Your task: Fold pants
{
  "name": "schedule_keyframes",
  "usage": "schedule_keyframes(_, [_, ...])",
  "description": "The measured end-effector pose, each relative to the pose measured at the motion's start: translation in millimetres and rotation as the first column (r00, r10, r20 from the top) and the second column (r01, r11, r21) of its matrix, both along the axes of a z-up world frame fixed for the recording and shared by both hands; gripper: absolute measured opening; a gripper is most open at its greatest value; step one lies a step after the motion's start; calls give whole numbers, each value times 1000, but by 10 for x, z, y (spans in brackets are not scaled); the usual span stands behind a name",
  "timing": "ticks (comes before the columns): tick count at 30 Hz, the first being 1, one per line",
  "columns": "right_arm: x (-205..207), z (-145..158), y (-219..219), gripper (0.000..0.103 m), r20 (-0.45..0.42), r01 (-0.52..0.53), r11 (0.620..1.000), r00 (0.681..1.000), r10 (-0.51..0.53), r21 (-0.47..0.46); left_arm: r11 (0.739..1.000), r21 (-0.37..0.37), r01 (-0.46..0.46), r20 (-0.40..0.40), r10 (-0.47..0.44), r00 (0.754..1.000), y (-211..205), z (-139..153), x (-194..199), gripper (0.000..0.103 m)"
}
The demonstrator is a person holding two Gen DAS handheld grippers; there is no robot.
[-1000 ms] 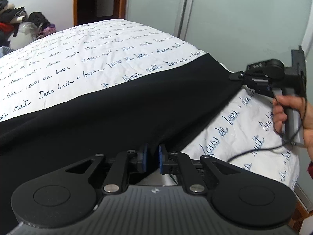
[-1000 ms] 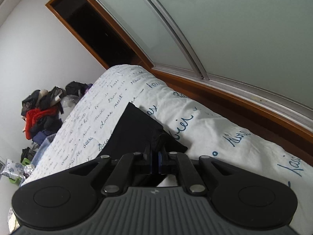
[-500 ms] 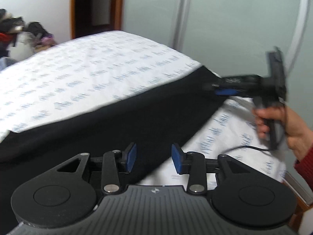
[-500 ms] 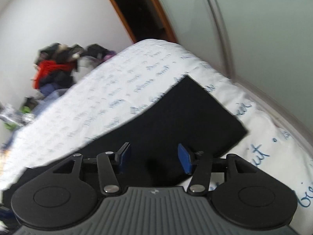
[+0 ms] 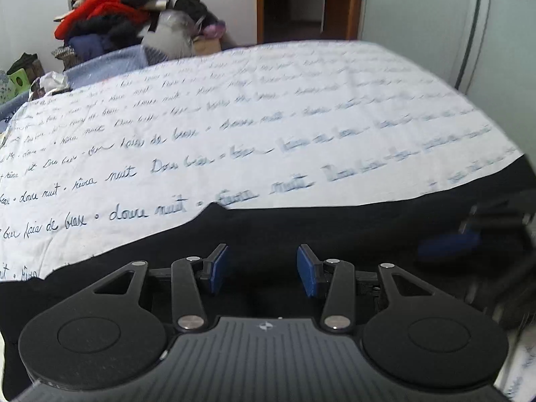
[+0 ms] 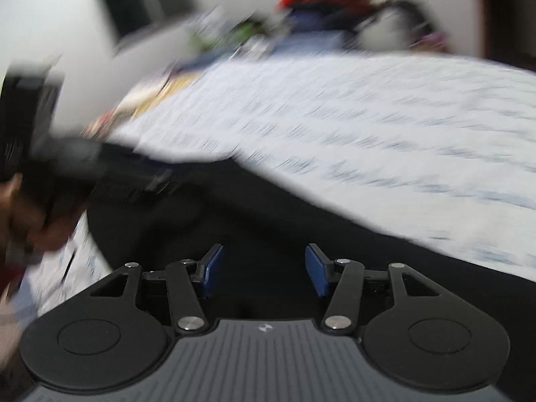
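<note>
Along the bed's (image 5: 301, 107) near edge, both grippers (left (image 5: 263, 269) opening, right (image 6: 263, 269) apart) have released the pants (image 5: 301, 227), fold laid.

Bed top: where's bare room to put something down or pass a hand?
Free: the printed white bedcover between the black pants along the near edge and the clothes pile behind the far-left corner. Crowded: the near strip, where the pants lie under the opening left gripper and open right gripper.
</note>
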State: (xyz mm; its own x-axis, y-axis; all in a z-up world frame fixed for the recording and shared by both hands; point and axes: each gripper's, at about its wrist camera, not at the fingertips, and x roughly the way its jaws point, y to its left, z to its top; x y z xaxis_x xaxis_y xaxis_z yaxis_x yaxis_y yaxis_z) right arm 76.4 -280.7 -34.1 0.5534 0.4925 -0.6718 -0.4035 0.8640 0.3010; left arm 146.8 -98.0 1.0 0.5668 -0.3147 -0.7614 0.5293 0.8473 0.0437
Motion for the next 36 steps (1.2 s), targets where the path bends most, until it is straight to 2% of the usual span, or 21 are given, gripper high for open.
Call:
schedule_keyframes(1, [101, -96, 108, 53, -47, -56, 998, 997, 54, -35, 1000, 17, 7, -11, -7, 1000, 33, -61, 82, 48])
schedule_keyframes(3, [239, -253, 208, 52, -54, -37, 991, 998, 30, -129, 998, 51, -34, -16, 35, 999, 55, -185, 258, 48])
schedule_keyframes(5, [302, -214, 172, 52, -13, 32, 994, 999, -34, -105, 996, 50, -74, -8, 75, 997, 75, -283, 373, 52])
schedule_keyframes(7, [324, -108, 108, 52, 67, 156, 980, 987, -148, -122, 983, 58, -176, 33, 174, 984, 115, -295, 464, 47])
schedule_keyframes(9, [235, -25, 71, 55, 114, 205, 967, 975, -189, -151, 978, 23, -209, 82, 207, 975, 176, -210, 458, 46])
schedule_keyframes(10, [157, 13, 55, 55, 117, 174, 976, 980, -159, -133, 978, -4, -209, 81, 209, 975, 203, -161, 434, 47])
schedule_keyframes(12, [7, 5, 38, 72, 87, 96, 992, 992, -89, -86, 979, -44, -197, 63, 200, 978, 216, -98, 373, 48])
schedule_keyframes(14, [-36, -118, 63, 76, 55, 111, 981, 993, -103, -158, 981, -64, -182, 55, 186, 981, 152, -44, 278, 48])
schedule_keyframes(16, [-35, -261, 8, 75, 55, 200, 950, 980, -192, -241, 985, -98, -142, 30, 146, 989, 53, 10, 125, 49])
schedule_keyframes(20, [-502, -48, -283, 76, 124, 331, 941, 939, -321, -73, 987, -154, -43, 5, 44, 999, -221, 26, -253, 58])
schedule_keyframes(23, [-942, 40, -537, 78, 137, 425, 904, 899, -416, -42, 981, -193, 30, -36, -37, 999, -486, -57, -525, 63])
schedule_keyframes(25, [-1163, 0, -771, 79, 91, 487, 873, 871, -482, -32, 975, -211, 71, -74, -89, 993, -644, -123, -657, 66])
schedule_keyframes(28, [-1552, -43, -1135, 79, 74, 629, 777, 774, -628, 18, 979, -188, 77, -77, -93, 993, -854, -211, -819, 67])
schedule_keyframes(30, [-1802, -37, -1402, 79, 64, 703, 706, 703, -708, 90, 980, -185, 72, -76, -87, 993, -937, -230, -882, 75])
schedule_keyframes(32, [-1969, -41, -1567, 79, 51, 765, 633, 632, -774, 119, 980, -184, 72, -65, -85, 994, -1018, -224, -944, 85])
schedule_keyframes(35, [-2051, -111, -1725, 79, 22, 813, 576, 577, -817, 86, 986, -153, 70, -28, -75, 997, -1149, -199, -1033, 89])
schedule_keyframes(36, [-2068, -154, -1752, 79, 5, 817, 569, 571, -821, 93, 988, -138, 74, -21, -77, 997, -1195, -195, -1056, 89])
